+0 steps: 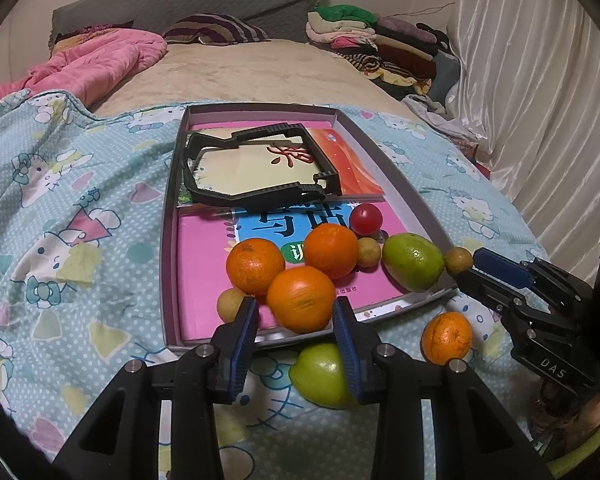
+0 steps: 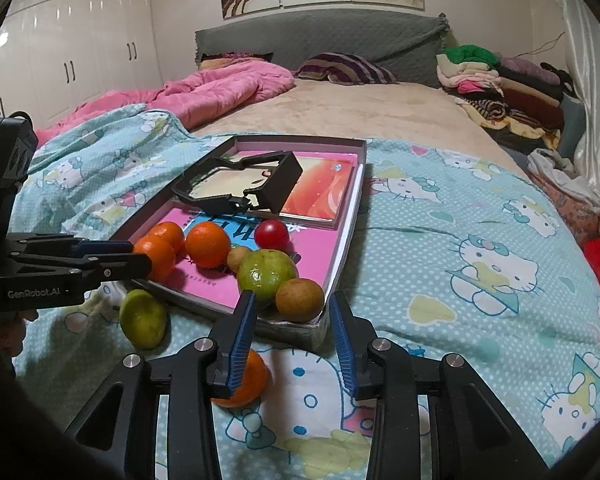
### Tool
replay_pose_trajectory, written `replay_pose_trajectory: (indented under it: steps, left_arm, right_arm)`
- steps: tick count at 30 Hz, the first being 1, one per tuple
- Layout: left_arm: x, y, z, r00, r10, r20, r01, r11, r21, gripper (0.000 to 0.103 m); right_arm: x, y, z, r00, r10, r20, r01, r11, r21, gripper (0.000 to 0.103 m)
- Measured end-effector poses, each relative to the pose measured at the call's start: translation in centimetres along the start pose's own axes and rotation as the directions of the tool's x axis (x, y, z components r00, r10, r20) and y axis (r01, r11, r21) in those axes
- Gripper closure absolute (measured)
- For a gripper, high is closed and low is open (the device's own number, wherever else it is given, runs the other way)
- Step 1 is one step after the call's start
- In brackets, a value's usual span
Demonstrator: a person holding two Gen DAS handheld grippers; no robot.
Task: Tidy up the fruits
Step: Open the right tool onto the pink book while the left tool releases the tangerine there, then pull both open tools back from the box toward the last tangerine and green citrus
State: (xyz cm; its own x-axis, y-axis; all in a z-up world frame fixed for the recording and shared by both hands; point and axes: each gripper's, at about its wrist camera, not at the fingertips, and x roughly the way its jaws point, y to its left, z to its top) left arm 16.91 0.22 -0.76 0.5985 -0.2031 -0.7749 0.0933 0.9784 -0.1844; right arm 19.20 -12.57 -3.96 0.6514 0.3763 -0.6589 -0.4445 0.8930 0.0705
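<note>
A shallow grey tray [image 1: 168,240] lies on the bed with books in it. Its near end holds two oranges [image 1: 331,250], a red tomato [image 1: 365,219], a green fruit [image 1: 412,262] and small brown fruits [image 1: 368,252]. My left gripper [image 1: 296,304] is shut on a third orange [image 1: 300,304] at the tray's front edge; it shows from the side in the right wrist view [image 2: 140,260]. My right gripper [image 2: 293,297] stands open around a brown fruit [image 2: 300,299] resting on the tray's near right corner, its pads clear of it. On the blanket in front lie a green fruit [image 1: 322,376] and an orange [image 1: 446,338].
A black plastic frame [image 1: 260,164] lies on the books at the tray's far end. The tray sits on a cartoon-print blanket [image 2: 480,240]. Behind are a pink quilt [image 2: 220,88], a striped pillow [image 2: 348,66] and stacked clothes [image 2: 500,80]. Curtains [image 1: 540,80] hang on the right.
</note>
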Motion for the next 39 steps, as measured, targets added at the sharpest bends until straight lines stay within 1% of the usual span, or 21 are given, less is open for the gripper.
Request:
replay_pose_trajectory:
  steps: [3, 6, 8, 14, 17, 19, 23, 25, 28, 39]
  left_arm:
    - [-0.1, -0.1, 0.0, 1.000, 0.003, 0.000, -0.003, 1.000, 0.001, 0.065]
    - [-0.4, -0.2, 0.0, 1.000, 0.006, 0.006, -0.006, 1.000, 0.003, 0.064]
    - [-0.5, -0.2, 0.0, 1.000, 0.008, 0.008, -0.008, 1.000, 0.003, 0.062]
    - [-1.2, -0.3, -0.1, 1.000, 0.009, 0.020, -0.009, 1.000, -0.004, 0.054]
    - [-1.8, -0.2, -0.1, 0.999, 0.009, 0.034, -0.008, 1.000, -0.010, 0.048]
    - [-2.2, -0.3, 0.0, 0.999, 0.014, 0.043, -0.014, 1.000, -0.009, 0.043]
    - [-2.8, -0.5, 0.0, 0.998, 0.020, 0.060, -0.020, 1.000, -0.005, 0.038]
    - [-3.1, -0.7, 0.1, 0.997, 0.024, 0.068, -0.024, 1.000, -0.001, 0.032]
    - [-3.4, -0.8, 0.1, 0.997, 0.027, 0.075, -0.027, 1.000, -0.001, 0.029]
    - [-4.4, -1.2, -0.7, 0.995, 0.034, 0.090, -0.034, 0.999, 0.005, 0.023]
  right_arm:
    - [-0.1, 0.1, 0.0, 1.000, 0.001, 0.001, -0.001, 1.000, -0.002, 0.060]
    - [-0.2, 0.1, 0.0, 1.000, 0.005, 0.005, -0.005, 1.000, 0.001, 0.059]
    - [-0.3, 0.1, 0.0, 1.000, 0.005, 0.007, -0.005, 1.000, 0.002, 0.057]
    - [-0.6, 0.2, 0.1, 1.000, 0.011, 0.012, -0.011, 1.000, 0.011, 0.052]
    - [-0.8, 0.1, 0.2, 1.000, 0.015, 0.020, -0.016, 1.000, 0.017, 0.048]
    - [-1.1, 0.1, 0.2, 0.999, 0.018, 0.028, -0.019, 1.000, 0.020, 0.047]
    - [-1.4, 0.1, 0.2, 0.999, 0.021, 0.035, -0.021, 1.000, 0.021, 0.042]
    - [-1.6, 0.1, 0.1, 0.999, 0.022, 0.035, -0.022, 1.000, 0.018, 0.041]
    - [-1.7, 0.3, 0.0, 0.999, 0.020, 0.039, -0.021, 1.000, 0.012, 0.039]
    - [-2.9, 0.5, -0.4, 0.998, 0.029, 0.056, -0.029, 1.000, 0.007, 0.036]
